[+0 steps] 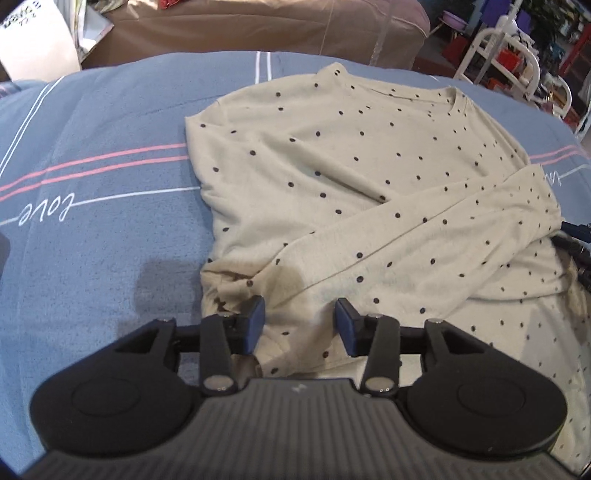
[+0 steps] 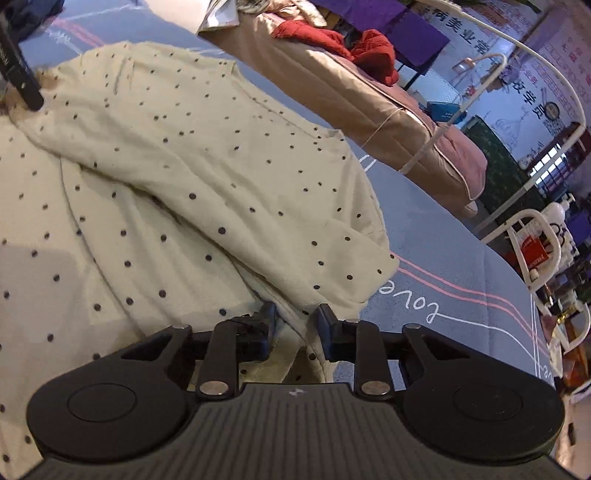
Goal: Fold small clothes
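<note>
A cream long-sleeved shirt with dark dots (image 1: pixel 332 166) lies flat on a blue bedspread (image 1: pixel 92 221), neckline at the far side. One sleeve (image 1: pixel 443 229) is folded across the body toward the near left. My left gripper (image 1: pixel 300 314) hangs open low over that sleeve's cuff end, with cloth between its blue pads but not pinched. In the right wrist view, my right gripper (image 2: pixel 297 314) is shut on the near folded edge of the shirt (image 2: pixel 184 166), beside the bare bedspread (image 2: pixel 443 258). A dark part of the other gripper (image 2: pixel 18 74) shows at the upper left.
The bedspread has pink and white stripes and the word "love" (image 1: pixel 48 212). Behind it lies a brown covered mattress (image 1: pixel 258 26) with red clothing (image 2: pixel 351 40) on it. A white metal rack (image 1: pixel 517 66) stands at the far right, past the bed's edge.
</note>
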